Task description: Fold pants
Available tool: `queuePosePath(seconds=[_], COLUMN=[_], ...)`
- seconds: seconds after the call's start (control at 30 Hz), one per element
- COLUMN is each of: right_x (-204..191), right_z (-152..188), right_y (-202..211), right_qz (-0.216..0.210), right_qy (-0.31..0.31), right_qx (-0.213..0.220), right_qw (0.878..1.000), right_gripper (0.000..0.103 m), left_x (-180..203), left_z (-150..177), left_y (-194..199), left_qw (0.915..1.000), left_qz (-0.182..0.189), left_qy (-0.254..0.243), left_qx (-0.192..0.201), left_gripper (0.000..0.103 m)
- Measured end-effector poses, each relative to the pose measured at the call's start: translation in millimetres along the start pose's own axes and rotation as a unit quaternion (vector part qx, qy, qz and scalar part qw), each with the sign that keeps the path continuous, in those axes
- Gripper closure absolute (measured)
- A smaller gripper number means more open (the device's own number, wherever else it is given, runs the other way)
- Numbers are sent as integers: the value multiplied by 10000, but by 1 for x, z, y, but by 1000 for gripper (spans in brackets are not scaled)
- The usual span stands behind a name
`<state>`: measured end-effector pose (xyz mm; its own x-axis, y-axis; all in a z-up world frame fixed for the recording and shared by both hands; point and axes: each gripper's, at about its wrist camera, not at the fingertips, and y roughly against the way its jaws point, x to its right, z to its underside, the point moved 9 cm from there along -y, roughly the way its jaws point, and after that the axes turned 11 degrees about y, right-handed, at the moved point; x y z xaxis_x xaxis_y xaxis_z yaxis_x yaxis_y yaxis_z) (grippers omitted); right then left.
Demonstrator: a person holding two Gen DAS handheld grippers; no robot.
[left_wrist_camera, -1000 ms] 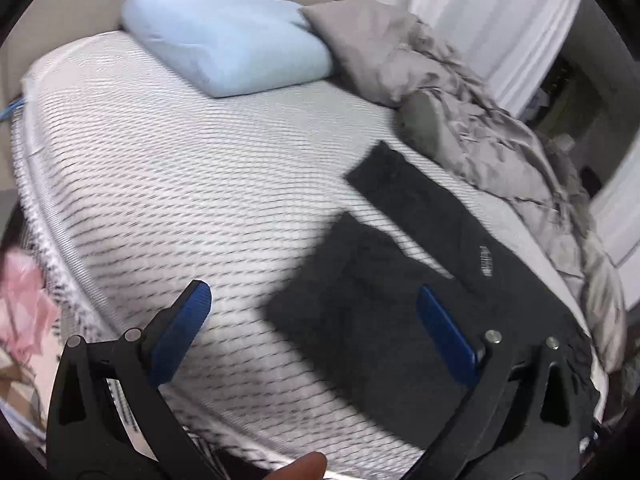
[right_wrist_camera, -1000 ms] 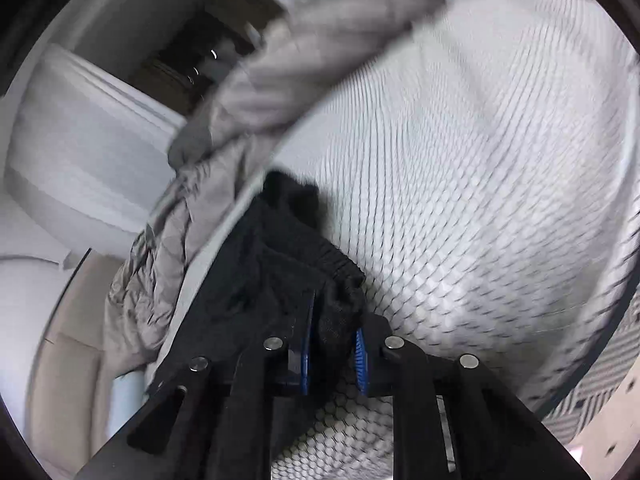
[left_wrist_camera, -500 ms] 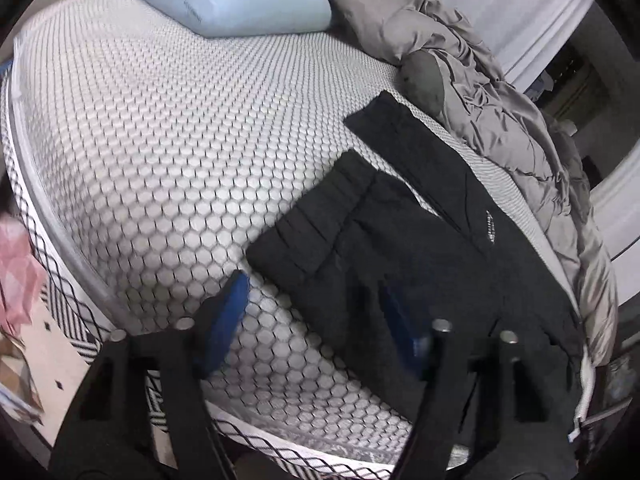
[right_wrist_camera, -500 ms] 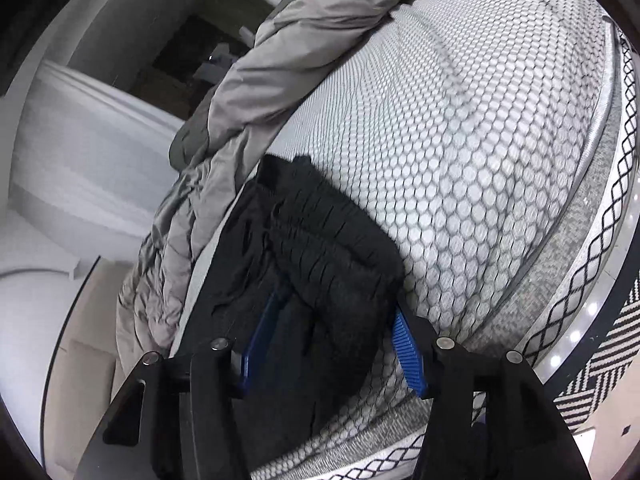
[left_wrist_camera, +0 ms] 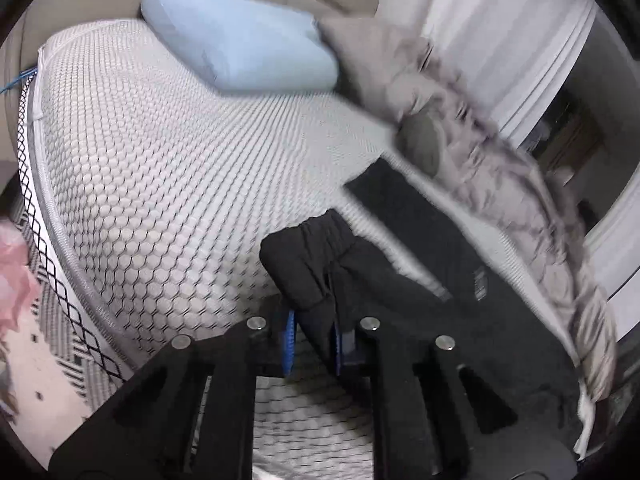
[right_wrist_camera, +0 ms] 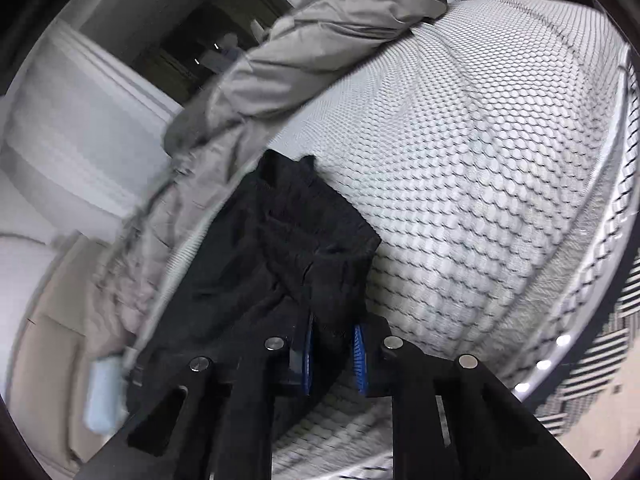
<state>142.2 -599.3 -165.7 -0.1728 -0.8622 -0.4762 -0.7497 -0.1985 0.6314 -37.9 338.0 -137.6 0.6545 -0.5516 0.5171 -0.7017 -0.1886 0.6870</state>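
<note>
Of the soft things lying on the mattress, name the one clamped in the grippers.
The black pants: both the left gripper and right gripper pinch their fabric as the jaws close. The light blue pillow and grey duvet lie untouched.

No readable text; the pants (left_wrist_camera: 440, 280) label (blurred) is illegible.

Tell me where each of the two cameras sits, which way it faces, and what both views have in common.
Left wrist: sits on the left gripper, looking down along its fingers over the mattress toward the blue pillow; only the gripper's black frame and blue pads show, closing on the black pants.
Right wrist: sits on the right gripper, looking down across the mattress toward the grey duvet; its jaws are closing on the pants too.
Shared: pants, mattress, duvet.
</note>
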Motion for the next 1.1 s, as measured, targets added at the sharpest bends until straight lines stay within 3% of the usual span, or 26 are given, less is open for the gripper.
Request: queuePosePath(seconds=[0.07,0.1,0.17,0.23,0.3,0.33,0.4,0.47,0.5,0.53,0.67,0.73,0.77,0.87,0.93,0.97,1.03,1.1], right_x=[3,1,-1,-13,-37,-54,-80,-119,-140,-154,-214,-235,-247,-273,-277,-271,-249,-212], right_z=[10,12,11,8,5,5,8,21,29,35,68,81,91,117,129,129,128,112], right_y=[-10,-8,7,30,53,61,70,60,50,42,-12,-36,-46,-64,-79,-86,-83,-71], right_qz=[149,88,90,263,467,491,430,207,25,-107,-506,-525,-541,-609,-460,-343,-223,-47], right_qy=[53,8,78,416,1096,1464,2037,2618,2877,3021,3687,3923,4081,4760,5113,5166,5158,5067], right_qx=[-284,-283,-85,278,555,665,710,517,348,266,-258,-498,-622,-819,-888,-954,-1024,-936], right_qw=[9995,9996,9999,9984,9913,9858,9755,9635,9571,9528,9278,9170,9092,8735,8536,8502,8503,8570], right_gripper=[85,81,76,71,56,51,33,15,12,12,12,12,12,12,12,12,12,12], left_x=[-9,-11,-10,-7,13,24,58,102,134,156,256,300,317,357,362,359,346,330], left_z=[14,17,14,10,10,12,25,40,58,72,168,227,258,348,372,377,369,345], left_y=[-14,-11,9,30,51,59,71,74,73,69,48,39,37,26,15,5,-5,-15], left_qw=[9989,9990,9997,9993,9983,9974,9939,9887,9836,9801,9495,9301,9188,8634,8555,8549,8591,8701], left_qz=[-222,-186,-209,-200,38,132,370,626,842,948,1552,1946,2086,2393,2313,2204,2041,1849], left_qy=[6,-8,-90,-132,-413,-565,-940,-1307,-1569,-1732,-2689,-2959,-3108,-4004,-4174,-4223,-4263,-4207], left_qx=[-405,-410,-38,282,407,424,447,384,290,203,-460,-972,-1251,-1922,-2013,-2052,-1964,-1781], left_gripper=[91,89,71,64,60,52,38,15,11,0,1,1,1,1,1,1,1,1])
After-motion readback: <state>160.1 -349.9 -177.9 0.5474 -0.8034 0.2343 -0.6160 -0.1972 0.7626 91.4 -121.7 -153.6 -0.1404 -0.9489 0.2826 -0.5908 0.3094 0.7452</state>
